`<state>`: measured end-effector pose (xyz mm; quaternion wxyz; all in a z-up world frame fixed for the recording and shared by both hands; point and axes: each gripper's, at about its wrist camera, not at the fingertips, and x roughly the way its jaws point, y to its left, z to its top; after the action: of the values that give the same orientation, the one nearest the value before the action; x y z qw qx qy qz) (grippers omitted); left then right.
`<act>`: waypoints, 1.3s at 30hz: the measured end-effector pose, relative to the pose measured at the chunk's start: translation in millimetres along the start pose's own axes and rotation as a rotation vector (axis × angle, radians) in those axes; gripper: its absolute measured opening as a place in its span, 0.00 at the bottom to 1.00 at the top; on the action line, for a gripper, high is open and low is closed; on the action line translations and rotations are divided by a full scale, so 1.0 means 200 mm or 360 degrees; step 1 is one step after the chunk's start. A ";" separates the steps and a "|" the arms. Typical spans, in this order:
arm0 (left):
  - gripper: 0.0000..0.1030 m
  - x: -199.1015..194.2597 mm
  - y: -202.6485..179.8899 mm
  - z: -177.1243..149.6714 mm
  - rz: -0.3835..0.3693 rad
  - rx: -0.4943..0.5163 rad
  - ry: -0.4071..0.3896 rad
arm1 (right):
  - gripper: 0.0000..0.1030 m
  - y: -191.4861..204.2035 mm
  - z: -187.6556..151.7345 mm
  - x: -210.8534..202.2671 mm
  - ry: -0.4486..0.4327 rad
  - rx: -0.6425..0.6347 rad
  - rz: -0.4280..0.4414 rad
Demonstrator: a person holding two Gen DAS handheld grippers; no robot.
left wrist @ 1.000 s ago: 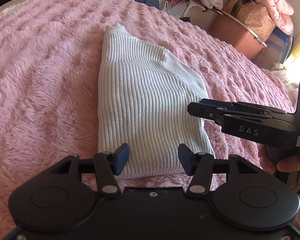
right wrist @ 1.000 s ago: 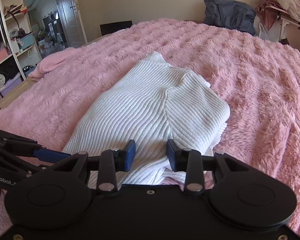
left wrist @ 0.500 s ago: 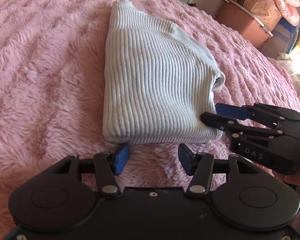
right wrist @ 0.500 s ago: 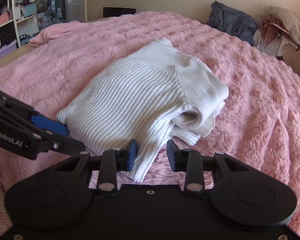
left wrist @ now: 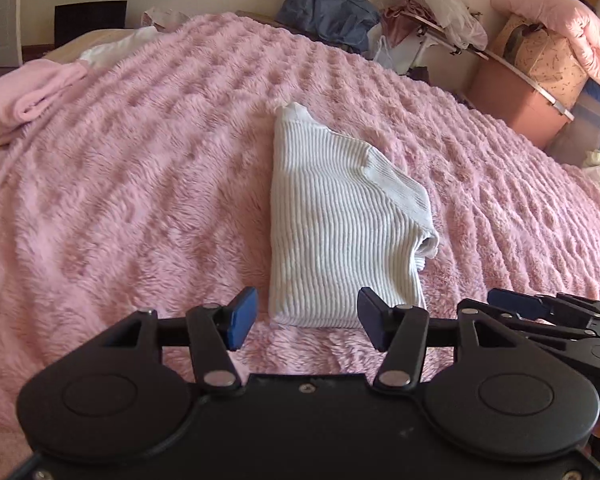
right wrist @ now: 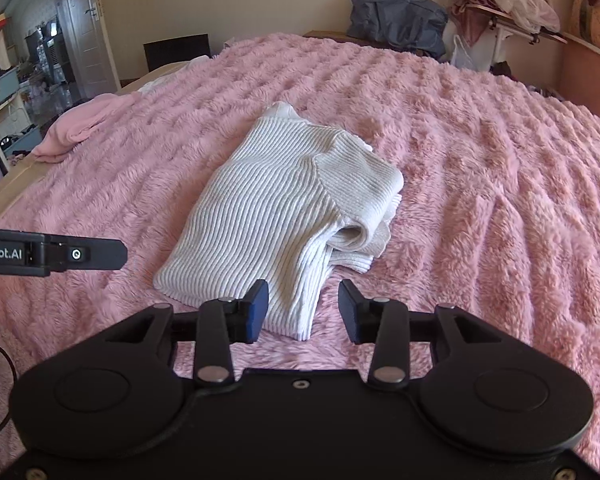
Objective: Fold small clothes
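A white ribbed knit sweater (left wrist: 336, 220) lies folded into a narrow bundle on the fluffy pink blanket (left wrist: 140, 184). It also shows in the right wrist view (right wrist: 276, 208), with a rolled sleeve edge sticking out on its right side. My left gripper (left wrist: 306, 320) is open and empty, just short of the sweater's near edge. My right gripper (right wrist: 302, 310) is open and empty above the sweater's near corner. The right gripper shows at the lower right of the left wrist view (left wrist: 548, 312); the left gripper shows at the left of the right wrist view (right wrist: 60, 254).
A folded pink garment (left wrist: 20, 100) and a white cloth (left wrist: 116, 46) lie at the bed's far left. A dark blue bag (right wrist: 396, 20), a cluttered rack (left wrist: 440, 28) and pink storage boxes (left wrist: 516, 96) stand beyond the bed. A doorway and shelves (right wrist: 4, 80) are at left.
Both grippers have pulled back from the sweater and lifted, so the sweater sits farther off. The sweater lies where it was released; both grippers stay open.
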<state>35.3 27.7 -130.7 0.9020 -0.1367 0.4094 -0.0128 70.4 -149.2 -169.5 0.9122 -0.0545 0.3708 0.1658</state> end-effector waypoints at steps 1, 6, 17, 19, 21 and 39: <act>0.57 -0.02 -0.01 0.00 0.0024 0.0002 0.0009 | 0.41 0.02 0.00 -0.02 0.0012 0.0011 -0.0011; 0.57 -0.12 -0.05 -0.01 0.0056 -0.0043 0.0057 | 0.45 0.11 0.00 -0.14 0.0069 0.0070 -0.0049; 0.58 -0.24 -0.10 -0.07 0.0146 0.0017 0.0111 | 0.58 0.26 -0.01 -0.30 0.0059 0.0076 -0.0192; 0.58 -0.26 -0.10 -0.08 0.0165 0.0025 0.0116 | 0.58 0.27 0.00 -0.31 0.0049 0.0080 -0.0177; 0.59 -0.26 -0.10 -0.09 0.0210 0.0038 0.0131 | 0.58 0.28 0.01 -0.32 0.0040 0.0070 -0.0172; 0.60 -0.27 -0.14 -0.13 0.0283 0.0099 0.0169 | 0.58 0.30 -0.01 -0.36 0.0034 0.0072 -0.0161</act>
<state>-17.2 3.0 -99.3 0.8804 -0.0708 0.4665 0.0474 0.8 -113.0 -120.2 0.9163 -0.0543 0.3810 0.1105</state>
